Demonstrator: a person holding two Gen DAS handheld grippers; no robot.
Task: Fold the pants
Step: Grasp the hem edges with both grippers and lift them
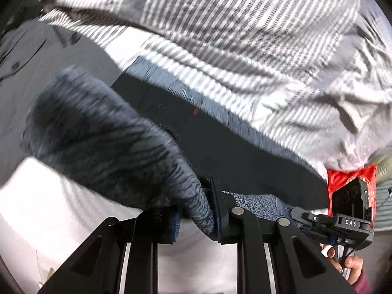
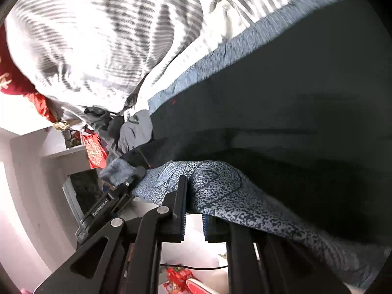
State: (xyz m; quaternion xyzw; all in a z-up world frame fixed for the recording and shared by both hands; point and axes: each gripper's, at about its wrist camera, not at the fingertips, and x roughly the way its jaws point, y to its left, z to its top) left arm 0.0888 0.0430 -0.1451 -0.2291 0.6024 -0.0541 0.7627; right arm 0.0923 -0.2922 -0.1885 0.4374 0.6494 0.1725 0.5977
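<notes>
Blue-grey mottled fabric, the pants [image 1: 110, 132], hangs bunched in the left wrist view, lifted clear of the bed and blurred. The left gripper [image 1: 196, 218] is clenched on a fold of this cloth: the material passes down between its two black fingers and fills the narrow gap between them. In the right wrist view the same speckled pants [image 2: 220, 186] stretch across the lower middle of the picture, draping over the right gripper [image 2: 194, 216]. That gripper's jaws are also nearly closed, and the cloth runs over and between its finger tips, so it appears to be grasping the fabric edge, though the exact pinch point is partly hidden by the drape.

Behind the pants lies a dark sheet [image 1: 245, 152] with a blue border band [image 2: 245, 39] along its edge. Above that, a grey and white striped duvet [image 1: 232, 36] is rumpled in a heap. The right gripper shows at the right edge of the left wrist view, with a person's hand [image 1: 348, 267] around its handle below and a red cloth [image 1: 343, 178] behind it. In the right wrist view the left gripper's black body sits at the middle left, holding its end of the pants, near a red bag [image 2: 94, 153] on a white shelf [image 2: 63, 155].
</notes>
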